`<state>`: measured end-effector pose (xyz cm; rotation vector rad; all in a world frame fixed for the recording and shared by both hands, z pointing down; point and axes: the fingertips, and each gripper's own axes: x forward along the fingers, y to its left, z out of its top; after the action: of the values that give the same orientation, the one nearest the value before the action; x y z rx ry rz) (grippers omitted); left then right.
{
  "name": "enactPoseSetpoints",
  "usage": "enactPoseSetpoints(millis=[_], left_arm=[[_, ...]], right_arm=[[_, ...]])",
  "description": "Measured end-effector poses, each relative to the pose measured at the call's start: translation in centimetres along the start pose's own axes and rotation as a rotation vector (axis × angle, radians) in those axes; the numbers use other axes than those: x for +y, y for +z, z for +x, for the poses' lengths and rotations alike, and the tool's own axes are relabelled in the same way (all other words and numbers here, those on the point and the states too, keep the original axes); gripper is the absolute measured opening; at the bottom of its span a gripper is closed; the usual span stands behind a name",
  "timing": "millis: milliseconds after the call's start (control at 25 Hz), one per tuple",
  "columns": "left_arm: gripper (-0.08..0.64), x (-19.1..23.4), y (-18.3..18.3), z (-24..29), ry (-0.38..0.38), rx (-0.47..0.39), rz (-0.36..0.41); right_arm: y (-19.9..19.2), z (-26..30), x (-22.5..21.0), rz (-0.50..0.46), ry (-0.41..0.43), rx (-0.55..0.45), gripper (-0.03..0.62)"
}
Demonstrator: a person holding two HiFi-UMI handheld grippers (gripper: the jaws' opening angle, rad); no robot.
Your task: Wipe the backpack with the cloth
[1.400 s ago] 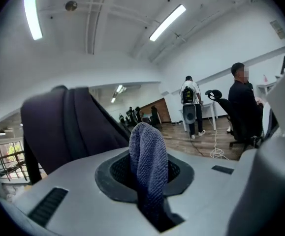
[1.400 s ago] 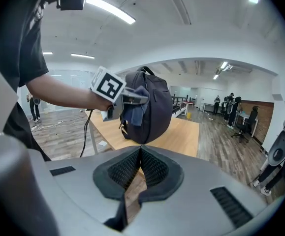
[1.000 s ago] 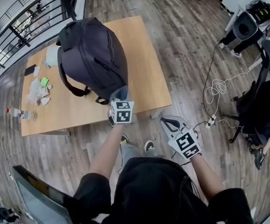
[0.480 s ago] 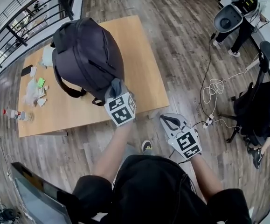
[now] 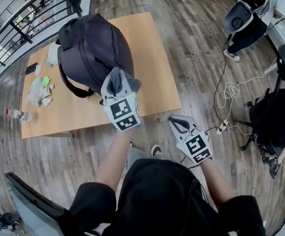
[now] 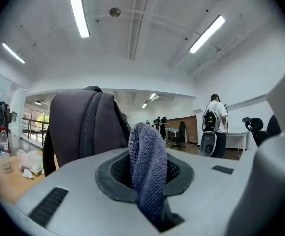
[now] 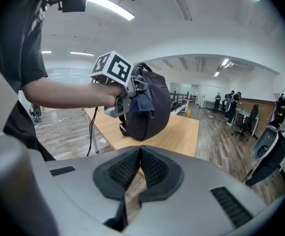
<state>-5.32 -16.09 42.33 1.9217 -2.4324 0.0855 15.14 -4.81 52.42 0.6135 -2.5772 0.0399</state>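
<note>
A dark grey backpack (image 5: 95, 50) stands upright on the wooden table (image 5: 152, 68). My left gripper (image 5: 117, 88) is shut on a blue-grey cloth (image 5: 114, 77), held level in front of the backpack's near side. In the left gripper view the cloth (image 6: 147, 151) stands folded between the jaws with the backpack (image 6: 83, 129) just behind it; whether they touch I cannot tell. My right gripper (image 5: 180, 126) is shut and empty, over the floor off the table's front edge. Its own view shows its closed pads (image 7: 154, 167), the backpack (image 7: 149, 109) and the left gripper (image 7: 127, 92).
A phone (image 5: 31, 69), crumpled wrappers (image 5: 38, 92) and a small bottle (image 5: 15, 114) lie at the table's left end. A railing (image 5: 24, 23) runs beyond. Cables (image 5: 228, 95) and a black chair (image 5: 275, 114) are on the right. A person (image 5: 260, 4) stands at the upper right.
My left gripper has risen with the cloth from the backpack's lower front corner up along its near side. The right gripper has kept still.
</note>
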Motion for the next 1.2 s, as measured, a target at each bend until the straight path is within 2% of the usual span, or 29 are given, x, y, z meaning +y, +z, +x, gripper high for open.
enactPoseSetpoints(millis=[80,160,240,320,360,400,480,600,840,920,960,1040,1080,1120,1200], left_arm=[[0.069,-0.6,-1.7,0.1,-0.038,0.012,0.012],[0.069,-1.5,-5.1,0.5,-0.088,0.082,0.021],[0.069,-2.1,-9.6,0.8,-0.121,0.192,0.025],[0.069,-1.9,-15.2,0.9,-0.133,0.341,-0.015],[0.069,-1.6,-17.6,0.7,-0.14,0.394,-0.031],[0.069,-1.4,-19.4,0.4,-0.152,0.416,-0.011],[0.069,-1.0,-21.1,-0.2,-0.18,0.413,0.091],[0.069,-0.5,-21.6,-0.4,-0.241,0.397,0.181],[0.069,1.5,-21.9,-2.0,-0.335,0.393,0.27],[0.069,4.3,-22.3,-2.6,-0.299,0.414,0.268],[0.069,6.7,-22.5,-2.8,-0.238,0.43,0.229],[0.069,12.4,-22.3,-3.0,-0.073,0.448,0.055],[0.074,14.6,-21.7,-3.0,-0.014,0.441,-0.041],[0.074,16.0,-20.9,-2.9,0.02,0.425,-0.102],[0.074,17.0,-19.0,-2.5,0.051,0.386,-0.132]], right_arm=[[0.0,0.1,0.1,0.007,0.002,-0.001,0.009],[-0.1,0.3,0.2,0.01,0.006,0.004,0.009],[-0.5,0.3,0.2,0.01,0.009,0.016,0.009],[-0.9,0.1,0.0,0.015,0.004,0.029,0.009],[-1.2,-0.1,-0.2,0.017,0.0,0.037,0.009],[-1.5,-0.4,-0.3,0.018,-0.006,0.047,0.009],[-2.1,-0.9,-0.7,0.019,-0.018,0.065,0.009],[-2.8,-1.0,-1.1,0.023,-0.029,0.082,0.009],[-1.9,0.0,0.0,0.009,-0.002,0.067,0.009],[-1.5,0.6,0.5,0.001,0.015,0.059,0.009],[-1.3,1.0,0.8,-0.002,0.025,0.057,0.009],[-1.0,1.7,1.4,-0.004,0.048,0.052,0.009],[-0.8,2.0,1.6,-0.006,0.059,0.05,0.009],[-0.7,2.4,1.9,-0.009,0.069,0.048,0.009],[0.0,3.1,2.6,-0.017,0.088,0.041,0.009]])
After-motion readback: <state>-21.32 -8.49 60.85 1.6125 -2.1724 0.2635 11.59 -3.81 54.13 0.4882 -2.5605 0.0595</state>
